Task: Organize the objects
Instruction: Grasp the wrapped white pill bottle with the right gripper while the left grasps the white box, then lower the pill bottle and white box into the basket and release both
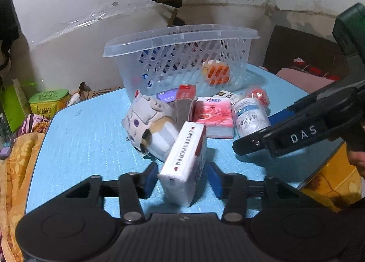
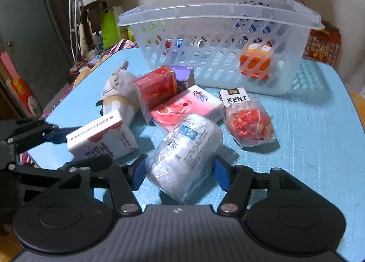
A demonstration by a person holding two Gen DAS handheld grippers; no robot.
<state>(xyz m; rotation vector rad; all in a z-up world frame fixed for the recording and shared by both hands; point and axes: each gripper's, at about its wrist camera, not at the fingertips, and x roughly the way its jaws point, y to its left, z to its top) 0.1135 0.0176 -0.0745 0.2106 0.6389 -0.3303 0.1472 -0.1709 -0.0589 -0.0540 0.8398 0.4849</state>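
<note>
A clear perforated basket stands at the back of the blue table, with an orange item inside. In front lie a plush toy, a red box, a pink tissue pack, a KENT pack and a red bagged item. My left gripper is shut on a white tissue pack. My right gripper has its blue pads against a clear-wrapped white roll and is shut on it.
The basket fills the back of the table in the right wrist view. A green tin and orange bedding lie off the table's left edge. A dark cushion sits at the back right. A purple box lies behind the red box.
</note>
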